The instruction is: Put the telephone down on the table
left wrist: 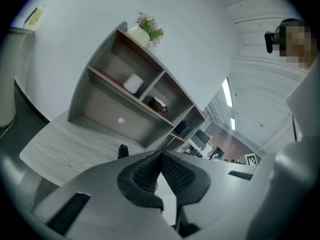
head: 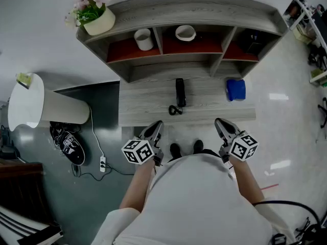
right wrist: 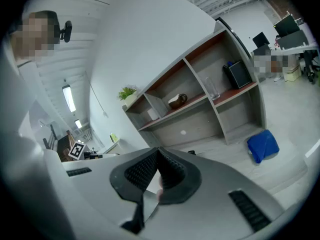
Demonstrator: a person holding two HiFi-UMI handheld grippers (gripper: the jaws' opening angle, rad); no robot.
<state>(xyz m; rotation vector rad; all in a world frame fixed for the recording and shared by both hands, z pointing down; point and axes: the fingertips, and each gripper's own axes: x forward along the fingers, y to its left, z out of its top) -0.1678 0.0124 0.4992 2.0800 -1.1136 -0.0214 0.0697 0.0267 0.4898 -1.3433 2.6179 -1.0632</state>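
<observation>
Left tool [head: 157, 125] and right tool [head: 220, 123], clenched empty, hang before the telephone [head: 180, 92] on the table [head: 145, 105].
</observation>
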